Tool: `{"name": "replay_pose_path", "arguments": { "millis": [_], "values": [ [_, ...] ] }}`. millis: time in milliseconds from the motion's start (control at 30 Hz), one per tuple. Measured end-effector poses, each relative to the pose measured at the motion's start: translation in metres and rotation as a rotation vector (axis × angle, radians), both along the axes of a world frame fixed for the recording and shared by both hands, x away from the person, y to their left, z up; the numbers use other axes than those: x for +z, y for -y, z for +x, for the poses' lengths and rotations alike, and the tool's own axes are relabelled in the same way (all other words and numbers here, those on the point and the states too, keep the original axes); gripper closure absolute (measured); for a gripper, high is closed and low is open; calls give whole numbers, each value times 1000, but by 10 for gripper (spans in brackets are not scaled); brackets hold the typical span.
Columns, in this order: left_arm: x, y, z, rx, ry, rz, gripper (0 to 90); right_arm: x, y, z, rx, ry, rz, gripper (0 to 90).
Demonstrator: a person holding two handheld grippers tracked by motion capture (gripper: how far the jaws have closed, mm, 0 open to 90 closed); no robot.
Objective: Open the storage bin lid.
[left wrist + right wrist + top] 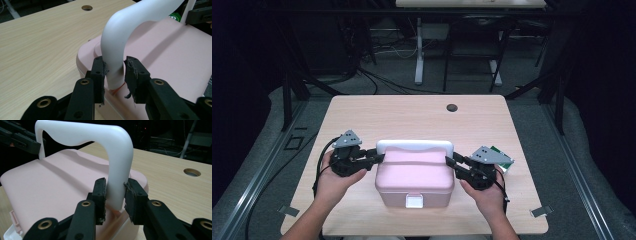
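A pink box (414,175) with a white latch (414,201) sits at the front middle of the wooden table (412,115). Its white handle (414,145) stands upright over the lid. My left gripper (379,157) is at the handle's left end. In the left gripper view its pads (103,72) press both sides of the handle's leg (113,45) just above the pink lid (170,57). My right gripper (449,162) holds the right end the same way. In the right gripper view, its pads (101,192) clamp the handle's other leg (120,157) above the lid (50,185).
A green and white packet (504,160) lies just behind the right gripper near the table's right edge. A round cable hole (452,107) is at the back of the tabletop. Dark frames and cables stand on the floor beyond.
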State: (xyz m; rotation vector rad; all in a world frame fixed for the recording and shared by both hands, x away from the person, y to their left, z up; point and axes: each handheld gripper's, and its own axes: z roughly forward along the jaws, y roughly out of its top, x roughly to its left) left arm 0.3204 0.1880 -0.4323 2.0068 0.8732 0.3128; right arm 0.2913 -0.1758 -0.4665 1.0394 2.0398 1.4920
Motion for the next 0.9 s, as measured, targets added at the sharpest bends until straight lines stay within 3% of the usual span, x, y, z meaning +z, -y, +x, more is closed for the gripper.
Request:
{"name": "replay_pose_path", "arguments": {
  "millis": [267,367,500,900],
  "values": [
    [-6,0,-3,-24,-1,-6,668,-1,1,-5,17,32,-7,727],
    [-8,4,-4,-26,20,16,672,-1,-1,-7,12,52,-16,725],
    [-9,4,-4,-18,34,30,727,-1,1,-6,21,27,-20,724],
    [-5,5,-2,-15,24,40,737,-3,-2,-2,11,24,-28,739]
  ]
}}
